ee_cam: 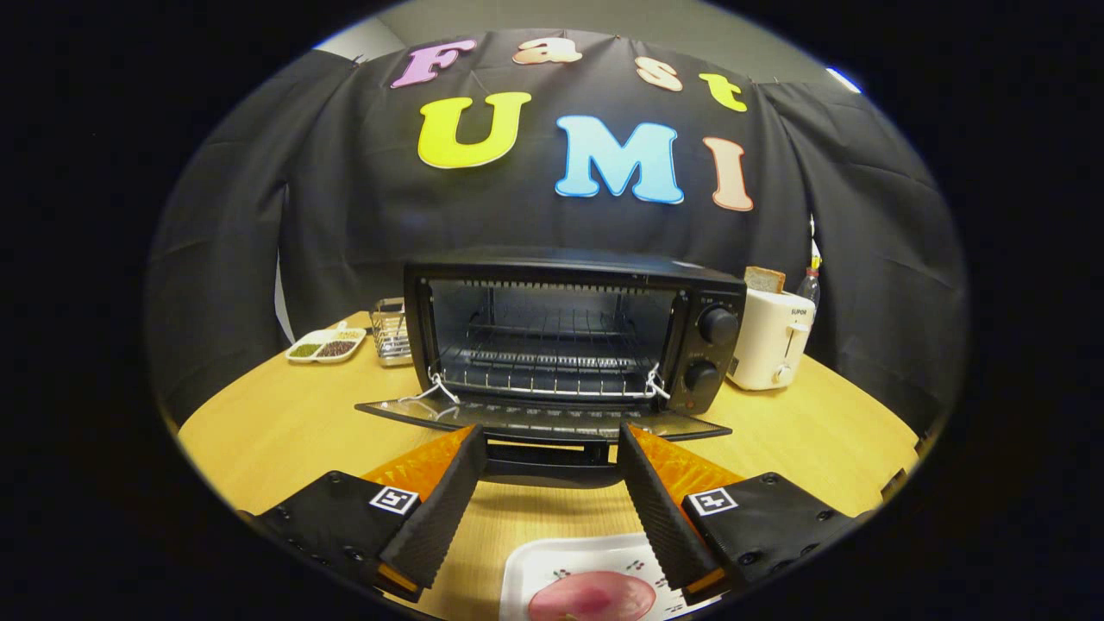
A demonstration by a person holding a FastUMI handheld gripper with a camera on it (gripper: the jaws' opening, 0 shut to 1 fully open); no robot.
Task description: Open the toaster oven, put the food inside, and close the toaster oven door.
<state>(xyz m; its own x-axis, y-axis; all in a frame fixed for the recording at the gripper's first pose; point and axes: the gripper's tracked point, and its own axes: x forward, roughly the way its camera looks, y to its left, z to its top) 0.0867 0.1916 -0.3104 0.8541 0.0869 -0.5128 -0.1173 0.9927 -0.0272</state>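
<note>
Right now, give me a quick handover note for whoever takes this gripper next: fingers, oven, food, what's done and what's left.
Gripper: fingers spread apart, holding nothing, tips just short of the lowered door's front edge.
Toaster oven: on the wooden table, door folded down flat, wire rack bare.
Food: a pink round piece on the white tray, on the table below and between the fingers.
Done: door opened.
Left: pick up the food, place it on the rack, close the door.

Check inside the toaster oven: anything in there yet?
Door down; toaster oven holds a bare wire rack, no food. Far back is dim. Gripper open, empty.
</note>
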